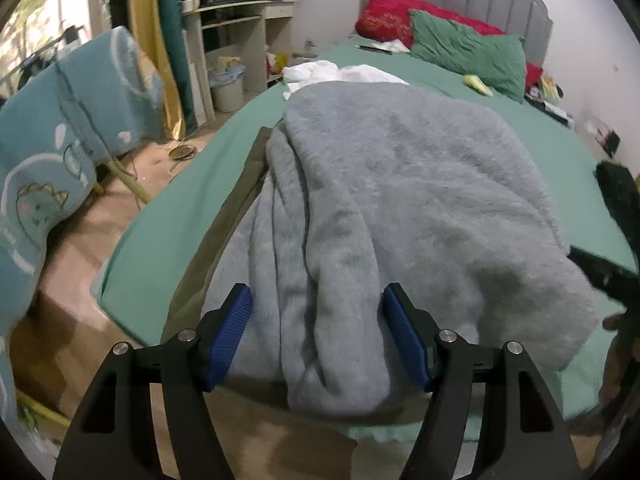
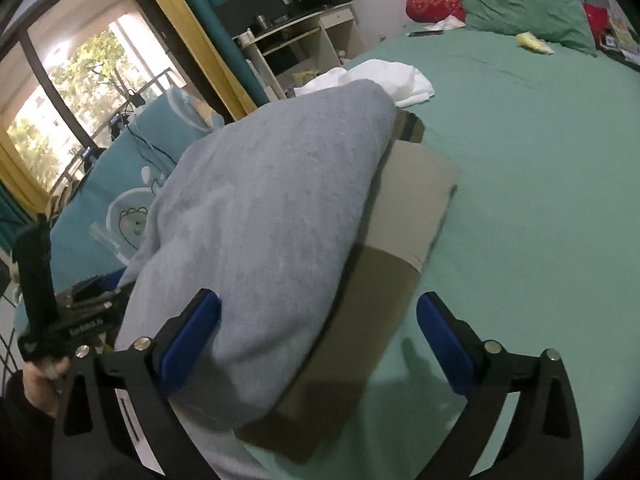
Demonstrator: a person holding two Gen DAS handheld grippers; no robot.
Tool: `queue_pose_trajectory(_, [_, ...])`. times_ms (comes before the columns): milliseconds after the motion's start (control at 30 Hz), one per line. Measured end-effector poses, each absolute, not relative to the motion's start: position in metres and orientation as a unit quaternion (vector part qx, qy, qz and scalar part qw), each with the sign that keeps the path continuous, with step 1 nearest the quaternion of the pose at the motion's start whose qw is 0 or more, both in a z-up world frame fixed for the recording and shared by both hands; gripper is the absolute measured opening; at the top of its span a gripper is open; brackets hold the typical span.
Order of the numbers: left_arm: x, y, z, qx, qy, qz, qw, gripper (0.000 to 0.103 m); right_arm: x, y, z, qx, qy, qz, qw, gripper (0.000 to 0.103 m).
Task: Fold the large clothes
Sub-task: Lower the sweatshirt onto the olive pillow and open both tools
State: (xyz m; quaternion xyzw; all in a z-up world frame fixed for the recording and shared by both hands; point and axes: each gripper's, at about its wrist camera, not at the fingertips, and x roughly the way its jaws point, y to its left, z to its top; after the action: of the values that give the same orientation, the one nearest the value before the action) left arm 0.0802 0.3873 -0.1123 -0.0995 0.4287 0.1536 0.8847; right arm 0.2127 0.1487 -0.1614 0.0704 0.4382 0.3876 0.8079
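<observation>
Both claws gape, holding nothing. The fleece garment (image 1: 400,208) lies on the bed (image 1: 180,208), between the left claw (image 1: 316,332) fingers and left of the right claw (image 2: 318,336). Soft, bulky, floppy; pinch a thick hem.

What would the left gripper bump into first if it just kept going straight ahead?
Most likely the grey fleece garment: the left gripper has its jaws open around a rumpled fold of it on the bed, though depth is unclear.
</observation>
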Motion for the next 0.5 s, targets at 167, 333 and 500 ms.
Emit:
queue_pose_trajectory(167, [0.058, 0.37, -0.099, -0.109, 0.414, 0.154, 0.891, 0.072, 0.204, 0.133, -0.166, 0.062, 0.45, 0.384, 0.804, 0.099])
queue_pose_trajectory(333, [0.041, 0.34, -0.084, -0.115, 0.389, 0.151, 0.901, 0.072, 0.187, 0.114, -0.165, 0.045, 0.454, 0.381, 0.804, 0.098])
queue_pose_trajectory(500, [0.032, 0.308, -0.074, -0.117, 0.379, 0.138, 0.907, 0.072, 0.173, 0.083, -0.165, 0.051, 0.456, 0.375, 0.805, 0.098])
